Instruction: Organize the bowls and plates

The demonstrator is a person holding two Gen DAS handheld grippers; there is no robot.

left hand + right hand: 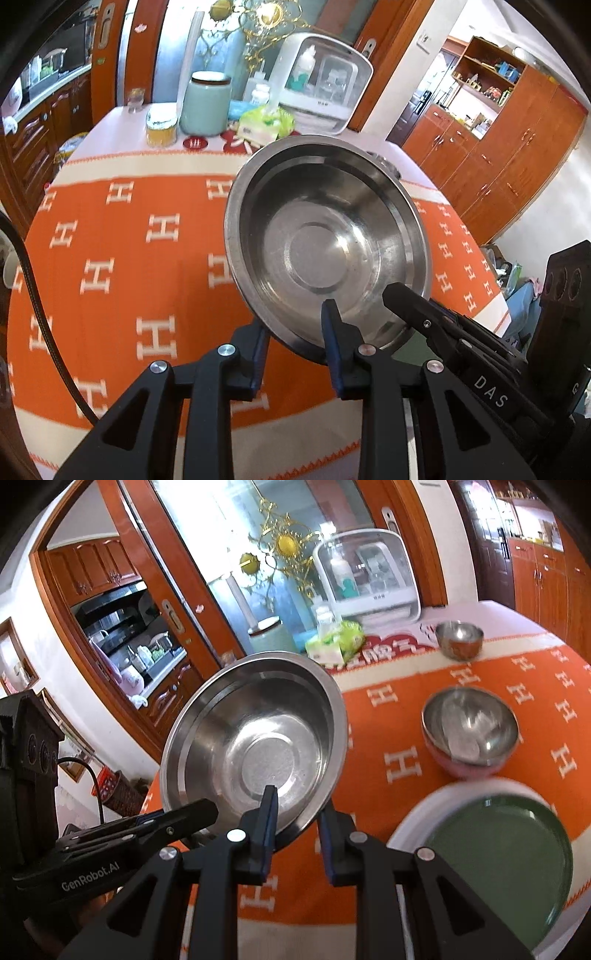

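Steel bowl (325, 240) held tilted above the orange tablecloth (129, 258), rim pinched by both left gripper (297, 350) and right gripper (297, 823), with pink-sided bowl (469, 731), small bowl (459, 637) and green plate (498, 856) on cloth nearby.

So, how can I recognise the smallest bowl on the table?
Look at the orange cloth with white H letters, at its far edge below the white cabinet. The small steel bowl stands there alone; unlike the nearer pink-sided bowl, its outside is copper-brown.
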